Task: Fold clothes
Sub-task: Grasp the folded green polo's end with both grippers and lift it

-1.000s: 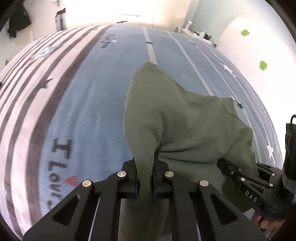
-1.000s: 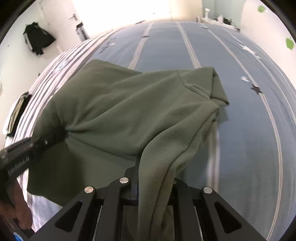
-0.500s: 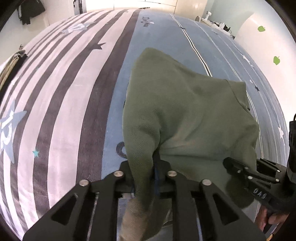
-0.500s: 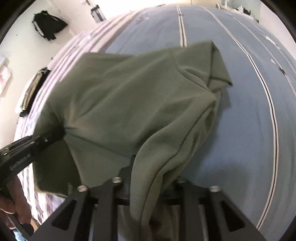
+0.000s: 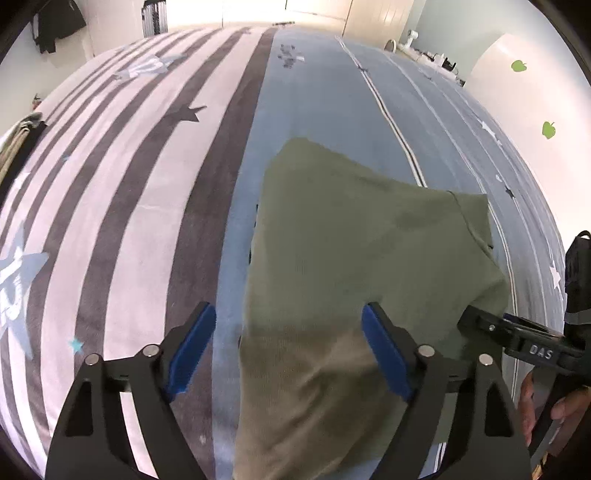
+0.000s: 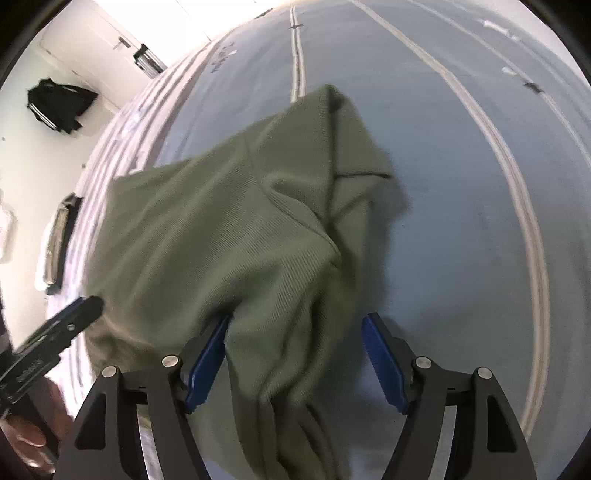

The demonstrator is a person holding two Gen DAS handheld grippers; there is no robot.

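Both my grippers, left gripper (image 5: 286, 347) and right gripper (image 6: 297, 356), have just been opening, fingers released; green shirt (image 5: 369, 258) lies lengthwise away from me, bed (image 5: 129, 206) open leftward.

This is a bedroom in a home. A big bed (image 5: 314, 110) fills most of the view. Its sheet (image 5: 122, 192) is blue on one side, with white and grey stripes and little stars on the other. Dark clothes (image 6: 59, 105) hang on the white wall. Green apple stickers (image 5: 549, 130) dot another wall. There is a white door (image 6: 96, 33) too.
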